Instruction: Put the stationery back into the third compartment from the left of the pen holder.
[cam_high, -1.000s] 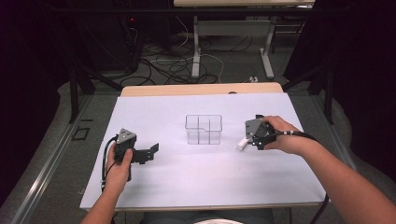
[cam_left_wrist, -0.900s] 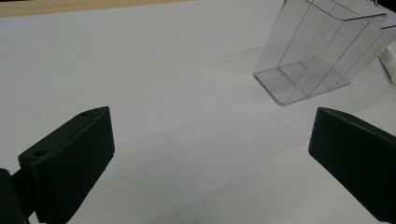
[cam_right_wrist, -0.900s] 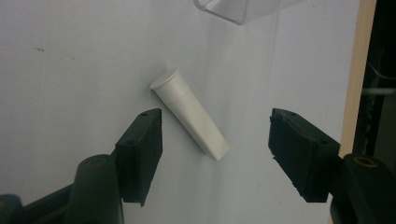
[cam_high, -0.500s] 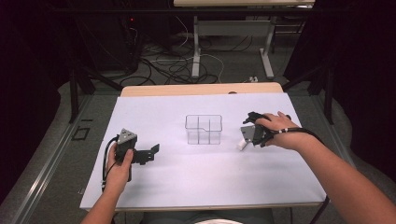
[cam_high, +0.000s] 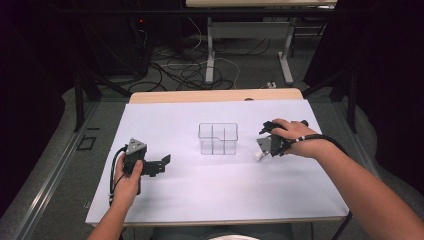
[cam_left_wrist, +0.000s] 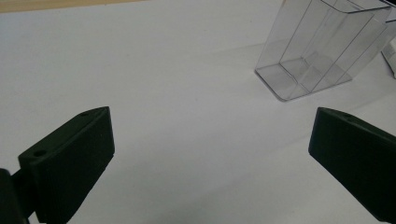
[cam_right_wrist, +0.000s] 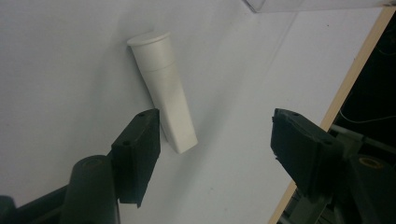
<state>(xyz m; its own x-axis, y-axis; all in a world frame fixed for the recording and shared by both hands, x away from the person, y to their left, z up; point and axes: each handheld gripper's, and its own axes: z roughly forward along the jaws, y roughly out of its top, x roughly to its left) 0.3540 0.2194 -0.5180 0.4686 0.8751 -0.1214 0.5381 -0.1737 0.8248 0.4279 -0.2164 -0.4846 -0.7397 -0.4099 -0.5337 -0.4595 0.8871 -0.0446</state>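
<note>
Since the earlier frames the right gripper (cam_high: 264, 145) has shifted slightly toward the upper right of the high view and tipped its nose down over a small white tube (cam_high: 258, 156); the left gripper (cam_high: 157, 165) has stayed where it was.

From the high view, a clear divided container (cam_high: 218, 138) stands at the centre of the white-covered bench (cam_high: 210, 200). The left gripper rests at the lower left, held by the left hand (cam_high: 127, 176), well apart from the container, its jaws spread. The right hand (cam_high: 292, 140) holds its gripper just right of the container, with the white tube lying on the bench directly below the gripper's tip.

In the left gripper view, the two black jaws stand wide apart with nothing between them, and the clear container (cam_left_wrist: 322, 46) sits in the upper right of the frame.

The right gripper view shows the white tube (cam_right_wrist: 163, 105) lying flat, cap toward the top of the frame, its crimped end just beside the left jaw. The jaws are spread and released, gripping nothing; the tube lies off-centre, nearer the left jaw than the middle of the gap.

The tilt suggests a pickup is being lined up, probably to place the tube in the container. The gripper likely needs to centre on the tube before closing.
</note>
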